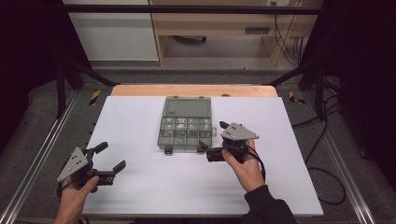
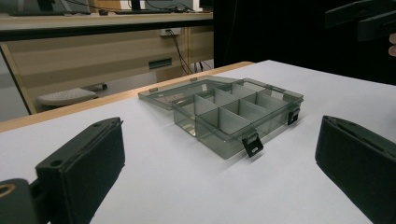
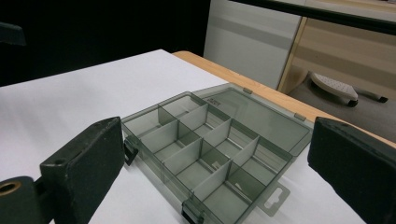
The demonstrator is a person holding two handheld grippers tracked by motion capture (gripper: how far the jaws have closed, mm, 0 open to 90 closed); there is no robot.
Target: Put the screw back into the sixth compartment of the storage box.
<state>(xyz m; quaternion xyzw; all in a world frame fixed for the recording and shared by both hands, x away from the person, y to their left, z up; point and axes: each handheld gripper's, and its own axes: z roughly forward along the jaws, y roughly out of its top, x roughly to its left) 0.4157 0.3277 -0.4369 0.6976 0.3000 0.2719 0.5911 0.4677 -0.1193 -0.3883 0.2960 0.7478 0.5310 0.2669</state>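
- A smoky grey compartment box (image 1: 186,125) lies near the middle of the white table (image 1: 140,186), its lid (image 1: 187,107) folded flat open toward 12 o'clock.
- The tray is split by dividers into small cells; in the high view some cells hold small pale bits, too small to tell what they are.
- Two black latches (image 2: 252,144) hang off the box's 6 o'clock edge, unfastened.
- The left gripper (image 1: 111,161) sits at about 8 o'clock from the box, well apart from it, held in the person's left hand (image 1: 74,196); its jaws stand wide apart with nothing between them.
- In the left gripper view the box lies ahead between the two jaws, farther off on the table.
- The right gripper (image 1: 211,141) is at about 4 o'clock from the box, just beside its near right corner, held by the right hand (image 1: 245,170).
- In the right gripper view its jaws are spread wide, the box's tray framed between them; whether either jaw touches the box I cannot tell.
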